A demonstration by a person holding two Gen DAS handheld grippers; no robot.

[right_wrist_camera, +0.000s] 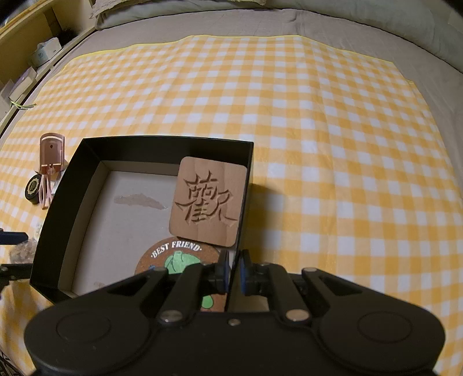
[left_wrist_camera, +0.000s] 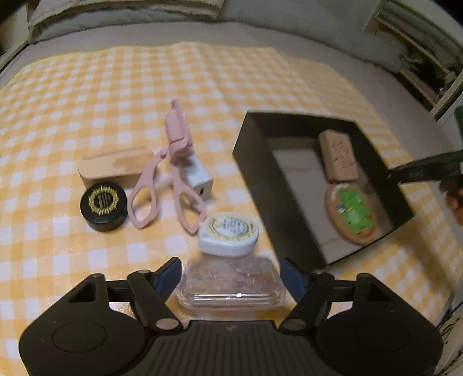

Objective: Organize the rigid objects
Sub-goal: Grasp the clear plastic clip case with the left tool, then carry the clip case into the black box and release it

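My left gripper (left_wrist_camera: pixel 230 273) is open around a clear plastic box (left_wrist_camera: pixel 231 285) on the checked cloth, a finger on each side. Beyond it lie a white round tin (left_wrist_camera: pixel 228 233), a pink eyelash curler (left_wrist_camera: pixel 170 167), a white charger (left_wrist_camera: pixel 198 176), a black round tin (left_wrist_camera: pixel 103 206) and a wooden block (left_wrist_camera: pixel 115 167). My right gripper (right_wrist_camera: pixel 233 272) is shut on the right wall of the black box (right_wrist_camera: pixel 58 208). Inside the box lie a carved wooden coaster (right_wrist_camera: pixel 208 202) and a round cork coaster (right_wrist_camera: pixel 176 257). The box also shows in the left wrist view (left_wrist_camera: pixel 260 162).
The yellow checked cloth (right_wrist_camera: pixel 332 144) covers a bed with grey bedding and pillows (left_wrist_camera: pixel 121 14) at the back. Shelves (right_wrist_camera: pixel 26 57) stand at the left of the right wrist view. The cloth stretches bare to the right of the black box.
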